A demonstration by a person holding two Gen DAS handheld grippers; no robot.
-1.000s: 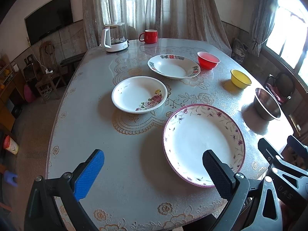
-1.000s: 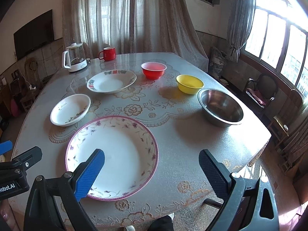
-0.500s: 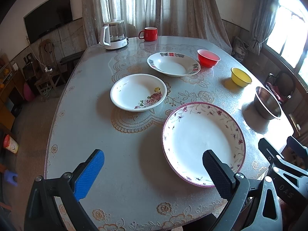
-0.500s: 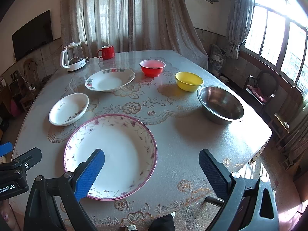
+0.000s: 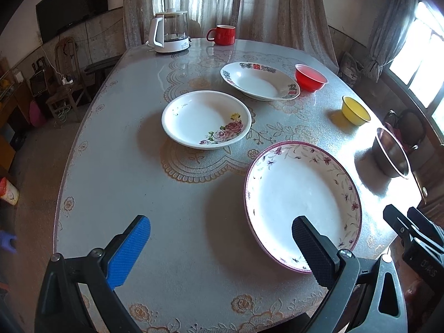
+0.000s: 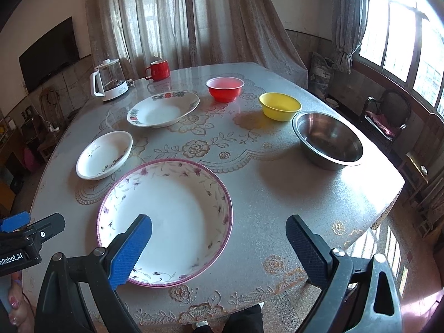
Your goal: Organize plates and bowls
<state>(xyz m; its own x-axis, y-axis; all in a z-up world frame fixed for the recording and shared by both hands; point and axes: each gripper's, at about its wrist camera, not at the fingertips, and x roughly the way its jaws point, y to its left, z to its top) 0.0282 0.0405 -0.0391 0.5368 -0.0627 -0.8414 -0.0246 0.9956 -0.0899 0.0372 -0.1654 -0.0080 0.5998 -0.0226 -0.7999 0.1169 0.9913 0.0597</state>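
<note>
Both claws hover over the near edge of the surface, and neither has hold of anything. The left claw stands wide apart, blue pad on one side and black pad on the other, with bare tabletop between them and the black finger just in front of the near rim of the big purple-rimmed plate. The right claw is spread wide too, though its jaws are easing inward right now; its blue pad sits over the near part of that same plate, but nothing is pinched between the pads.

That big plate lies flat at the near side. Beyond it to the left sits the rose-patterned plate, well apart from it. Farther back is the plate with the red-and-green border, and just beside its right edge stands the red bowl. The yellow bowl is next along to the right, with the steel bowl close by near the right edge. At the far end stand a white kettle and a red mug.
</note>
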